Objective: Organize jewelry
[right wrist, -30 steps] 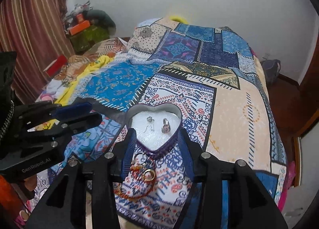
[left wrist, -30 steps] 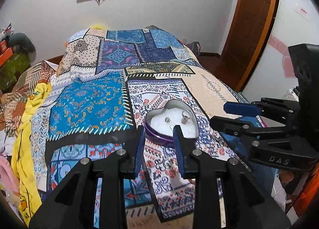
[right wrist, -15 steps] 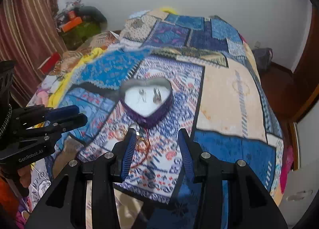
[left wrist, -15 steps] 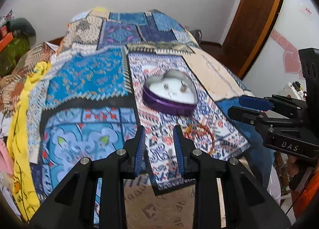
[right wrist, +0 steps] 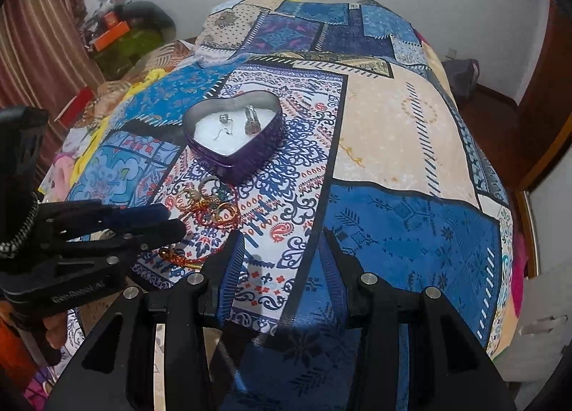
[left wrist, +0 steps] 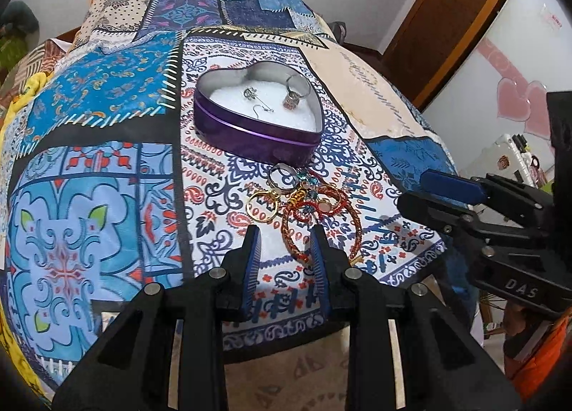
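Purple tin walls and a white padded floor are seen on the heart-shaped box (left wrist: 258,126), lid off, set on the patterned bedspread (left wrist: 107,196) a little beyond the near edge. Inside it an earring (left wrist: 251,92) and a silver ring (left wrist: 294,98) are laid apart on the padding. Just near of the box's point, a loose pile is spread on the cloth: a gold hoop (left wrist: 262,205), further rings (left wrist: 282,175), and a red-and-gold braided bracelet (left wrist: 314,218), all touching or overlapping.

The left gripper (left wrist: 284,237) is held just over the near end of that pile; its jaws are narrowly parted and closing, the bracelet's near loop is framed between the tips, and contact cannot be told. The right gripper (right wrist: 284,243) is held moderately wide, empty, over bare cloth to the right of the pile, well clear of the jewelry.

The bed's near edge is directly below both grippers. Open cloth is available right of the box and far of it.
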